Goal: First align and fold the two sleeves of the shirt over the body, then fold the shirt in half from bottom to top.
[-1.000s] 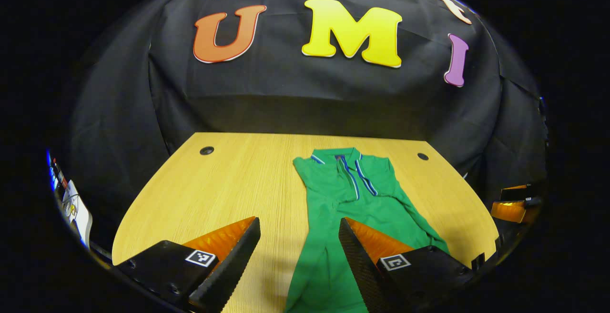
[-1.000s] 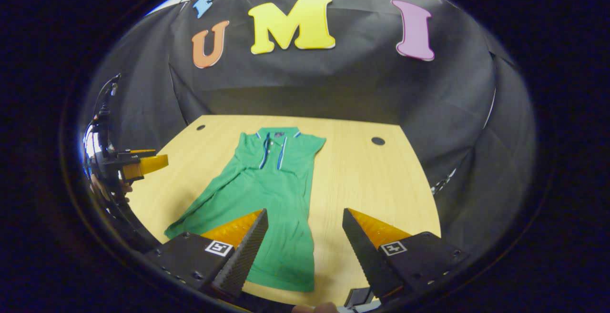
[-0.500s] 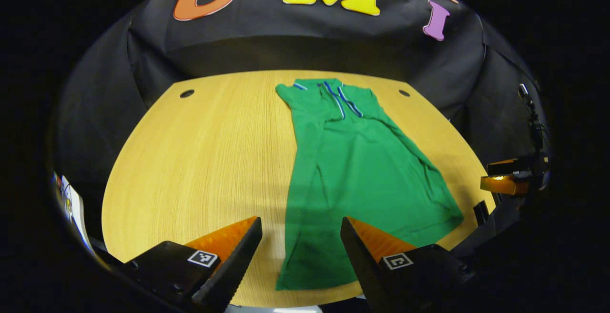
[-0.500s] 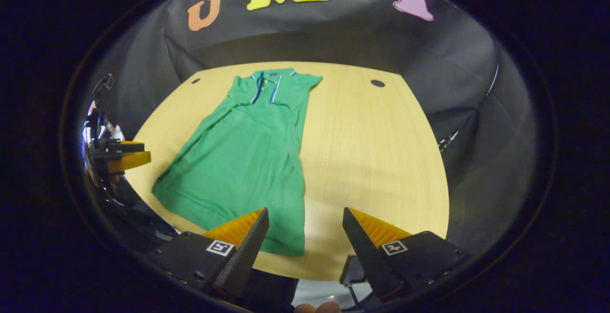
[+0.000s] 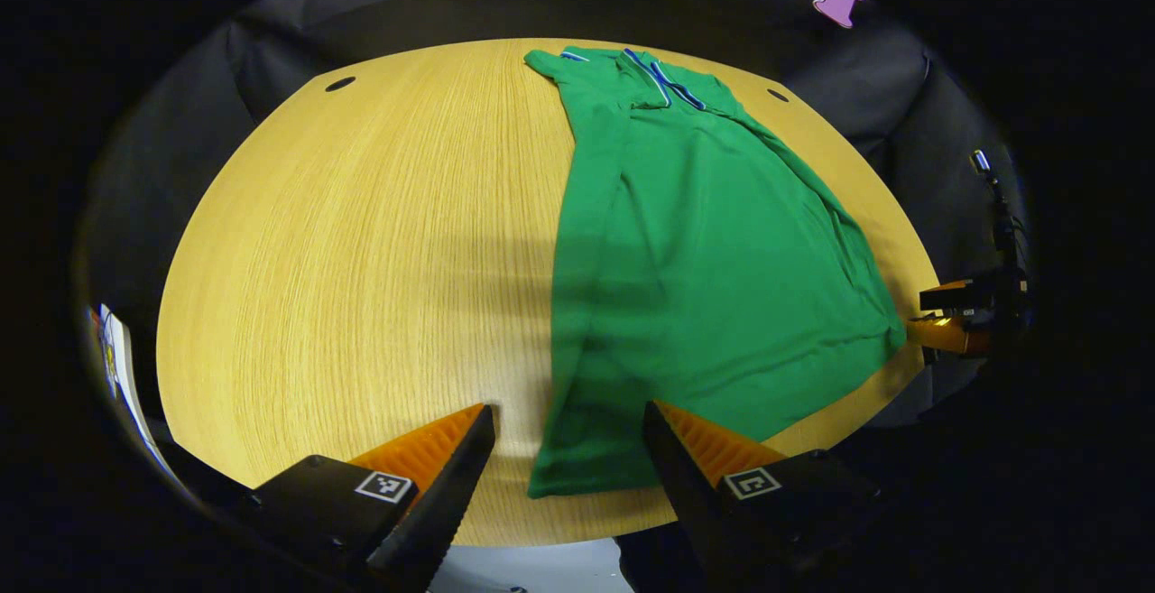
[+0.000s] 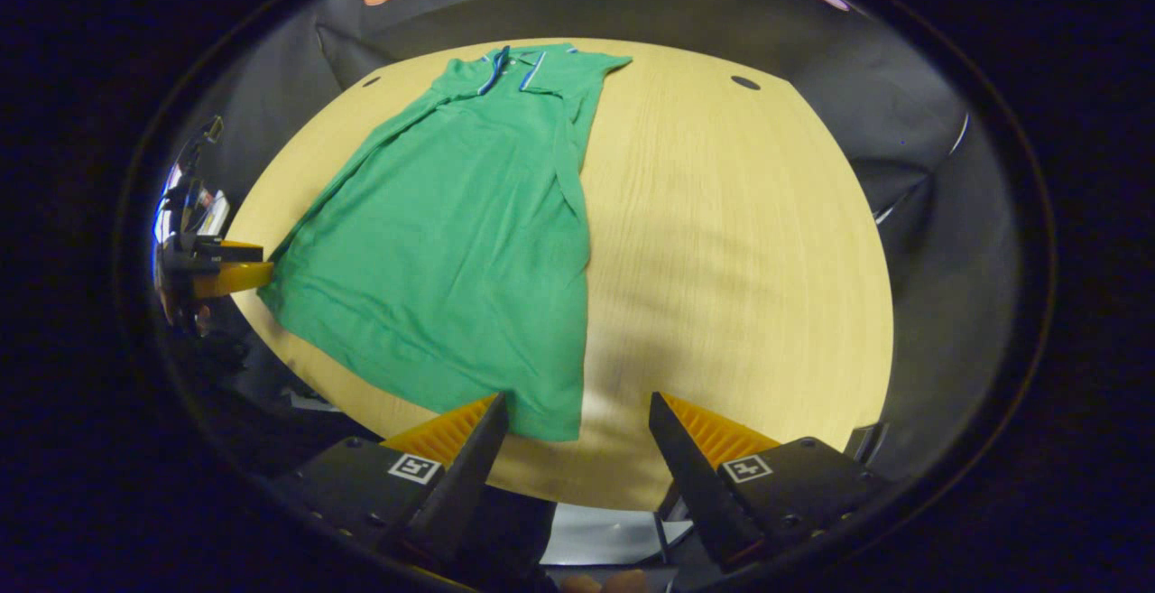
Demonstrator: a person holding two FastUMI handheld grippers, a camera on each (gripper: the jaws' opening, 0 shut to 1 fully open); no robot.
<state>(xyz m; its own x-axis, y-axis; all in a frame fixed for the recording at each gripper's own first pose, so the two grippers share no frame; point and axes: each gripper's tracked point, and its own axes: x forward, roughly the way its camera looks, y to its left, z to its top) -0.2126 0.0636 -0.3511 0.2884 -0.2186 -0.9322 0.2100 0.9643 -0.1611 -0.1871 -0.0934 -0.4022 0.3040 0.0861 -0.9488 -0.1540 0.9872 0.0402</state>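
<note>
We judge the sleeves already folded over the green shirt (image 5: pixel 713 241), which lies flat on the wooden table (image 5: pixel 361 259); the bottom-to-top fold is in hand. Our left gripper (image 5: pixel 568 467) and right gripper (image 6: pixel 577 449) hover with jaws apart, holding nothing, at the hem (image 6: pixel 424 367); next each must pinch a hem corner and carry it towards the collar (image 6: pixel 510 65).

The left gripper (image 5: pixel 567 449) has two wedge-shaped fingers that taper toward pointed tips, with fine saw-tooth ribbing along their inner faces. Each finger sits on a blocky black mount, and each mount carries a small square black-and-white marker on a white patch; small screw heads dot the left mount. The right gripper (image 6: pixel 577 440) is built the same way: two ribbed, tapering fingers on black blocks, each block with a square marker and a few round screws near its edge. Seen farther off at the edge of the left gripper view, the right gripper has a thin dark cable rising above it.
</note>
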